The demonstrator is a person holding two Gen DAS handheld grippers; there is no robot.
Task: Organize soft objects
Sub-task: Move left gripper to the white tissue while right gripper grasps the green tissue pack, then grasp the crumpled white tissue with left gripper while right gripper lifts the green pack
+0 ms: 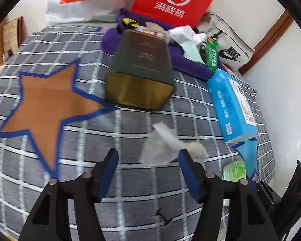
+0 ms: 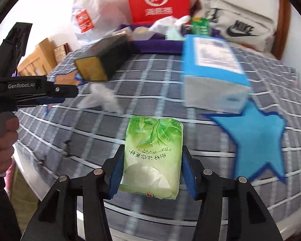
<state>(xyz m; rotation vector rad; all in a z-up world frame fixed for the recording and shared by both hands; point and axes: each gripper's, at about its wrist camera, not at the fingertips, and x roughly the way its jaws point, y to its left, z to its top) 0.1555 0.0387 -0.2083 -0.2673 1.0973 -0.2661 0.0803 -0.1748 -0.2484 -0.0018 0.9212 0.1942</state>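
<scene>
Step in hand: pickup. The right tool (image 2: 151, 175) has its jaws against both sides of the green tissue pack (image 2: 152, 156), near the bed's (image 1: 50, 180) front edge. The left tool (image 1: 148, 170) stands wide and empty over the crumpled tissue (image 1: 166, 148). Judged next: lift the pack clear, and close on the tissue. Only the right view shows the grip; the left shows just the pack's corner.

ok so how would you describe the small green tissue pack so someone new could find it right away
Start at the grey checked bedspread and find the blue star patch. Just left of that star, between the blue pads of the right gripper, lies the green tissue pack. It is small, soft and leaf-printed, unlike the big blue tissue pack and the loose white tissue nearby.
</scene>
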